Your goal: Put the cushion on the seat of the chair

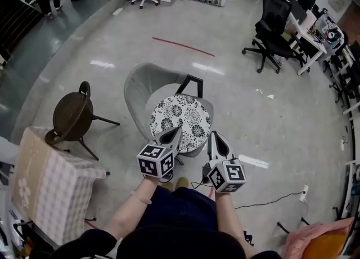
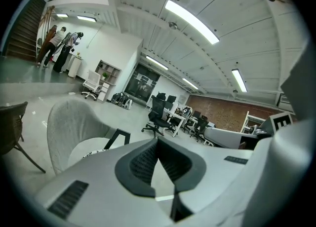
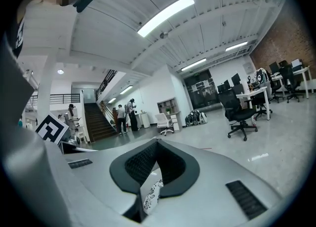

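Beige checked cover (image 1: 48, 187): far left, draped over a boxy item on the floor.
Brown wicker stool (image 1: 72, 114): just beyond the cover, left of the chair, on thin dark legs.
Left gripper (image 1: 172, 133): jaws pressed together on a pale fold at the cushion's near-left rim. No pattern can be made out on that fold.
Grey chair (image 1: 138, 86): shell-shaped, with the backrest curving round the far left side. The shell holds the cushion.
Cushion (image 1: 181, 114): black-and-white floral disc over the seat, patterned face up, lying close to flat. The outline is round, so it has no long axis. The near rim faces the person, between the two grippers.
Right gripper (image 1: 216, 137): jaws pinching floral fabric at the cushion's near-right rim.
Black office chair (image 1: 275, 24): far right, well apart from the grey chair.
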A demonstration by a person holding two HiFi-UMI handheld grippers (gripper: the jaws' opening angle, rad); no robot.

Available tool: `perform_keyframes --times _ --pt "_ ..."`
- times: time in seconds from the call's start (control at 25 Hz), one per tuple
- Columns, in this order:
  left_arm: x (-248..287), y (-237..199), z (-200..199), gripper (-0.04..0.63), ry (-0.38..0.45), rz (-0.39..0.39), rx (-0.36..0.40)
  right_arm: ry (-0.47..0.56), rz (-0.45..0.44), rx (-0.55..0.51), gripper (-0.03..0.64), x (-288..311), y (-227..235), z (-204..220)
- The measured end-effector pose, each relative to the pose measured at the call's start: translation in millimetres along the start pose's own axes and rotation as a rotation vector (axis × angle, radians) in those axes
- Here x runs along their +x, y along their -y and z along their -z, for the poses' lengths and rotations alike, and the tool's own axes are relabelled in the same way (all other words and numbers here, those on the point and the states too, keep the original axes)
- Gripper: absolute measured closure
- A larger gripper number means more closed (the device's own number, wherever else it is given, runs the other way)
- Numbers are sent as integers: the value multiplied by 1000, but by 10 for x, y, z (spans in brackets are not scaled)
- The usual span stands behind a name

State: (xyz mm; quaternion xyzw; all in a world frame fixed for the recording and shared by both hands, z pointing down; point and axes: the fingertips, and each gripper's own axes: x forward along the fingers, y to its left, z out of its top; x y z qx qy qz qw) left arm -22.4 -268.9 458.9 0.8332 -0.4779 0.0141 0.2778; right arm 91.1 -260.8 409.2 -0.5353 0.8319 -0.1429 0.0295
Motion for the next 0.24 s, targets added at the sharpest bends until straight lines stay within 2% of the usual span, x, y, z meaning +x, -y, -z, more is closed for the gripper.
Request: perform_keyframes --times 0.24 --pt "22 29 27 580 -9 0 -7 -14 -16 2 617 25 -17 -3"
